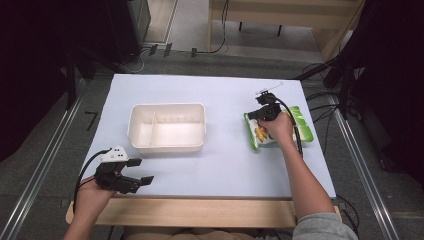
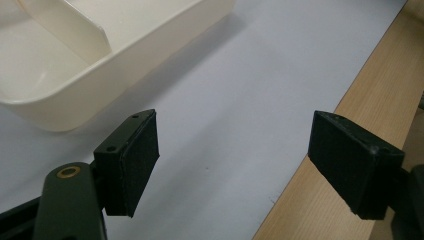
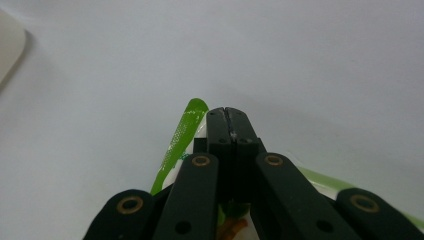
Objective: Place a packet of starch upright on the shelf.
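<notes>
- Right gripper (image 1: 265, 102), high view: clenched on the far edge of the green snack bag (image 1: 302, 123), which lies flat near the table's (image 1: 225, 170) right edge. Left gripper (image 1: 134, 171) waits released near the front edge, probably keeping the route clear. Open table separates bag and divided white bin (image 1: 167, 146).
- Left gripper view: pads (image 2: 131, 165) stand wide apart with nothing between; bin (image 2: 120, 50) close ahead, wooden table lip (image 2: 350, 110) alongside.
- Right gripper view: jaws pinch shut at the bag's green rim (image 3: 177, 145), likely gripping the sealed seam; bare table ahead.
</notes>
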A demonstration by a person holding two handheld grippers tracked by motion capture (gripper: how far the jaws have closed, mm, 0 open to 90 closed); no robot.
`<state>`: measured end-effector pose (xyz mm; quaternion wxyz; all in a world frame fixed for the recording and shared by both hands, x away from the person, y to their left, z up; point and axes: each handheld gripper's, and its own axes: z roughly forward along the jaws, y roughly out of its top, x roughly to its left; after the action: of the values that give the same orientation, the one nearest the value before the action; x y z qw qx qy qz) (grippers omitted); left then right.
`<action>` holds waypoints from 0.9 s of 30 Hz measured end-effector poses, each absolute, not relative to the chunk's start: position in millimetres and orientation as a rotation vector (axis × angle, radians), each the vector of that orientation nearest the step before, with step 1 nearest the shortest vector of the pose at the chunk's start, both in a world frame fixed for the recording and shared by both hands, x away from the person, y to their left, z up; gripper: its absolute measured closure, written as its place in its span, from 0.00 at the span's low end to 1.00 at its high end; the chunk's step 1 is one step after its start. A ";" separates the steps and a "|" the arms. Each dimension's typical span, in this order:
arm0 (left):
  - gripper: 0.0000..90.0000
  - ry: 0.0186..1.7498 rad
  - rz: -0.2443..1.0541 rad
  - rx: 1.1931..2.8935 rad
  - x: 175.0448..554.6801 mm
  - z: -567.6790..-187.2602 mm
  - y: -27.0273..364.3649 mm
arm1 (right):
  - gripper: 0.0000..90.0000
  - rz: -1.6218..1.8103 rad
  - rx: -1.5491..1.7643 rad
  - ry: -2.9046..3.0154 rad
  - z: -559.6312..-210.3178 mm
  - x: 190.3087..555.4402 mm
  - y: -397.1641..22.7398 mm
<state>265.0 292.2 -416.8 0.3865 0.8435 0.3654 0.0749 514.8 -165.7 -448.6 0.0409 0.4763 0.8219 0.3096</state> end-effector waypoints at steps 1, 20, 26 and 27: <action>0.23 0.928 0.190 2.148 265.1 -416.8 292.2 | 1.00 0.951 1.464 2.522 -448.4 513.8 -164.3; 0.23 0.894 0.176 2.154 272.0 -415.8 285.9 | 1.00 0.995 1.438 2.644 -445.6 492.7 -145.7; 0.23 0.881 0.172 2.150 274.9 -415.6 282.7 | 1.00 0.940 1.377 2.615 -443.2 487.7 -141.0; 0.23 0.878 0.170 2.158 275.5 -416.1 282.0 | 1.00 0.943 1.389 2.594 -439.5 490.6 -140.9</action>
<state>275.5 282.0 -416.1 0.3918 0.8499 0.3458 0.0671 490.6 -140.9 -439.5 0.0257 0.4492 0.8393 0.3051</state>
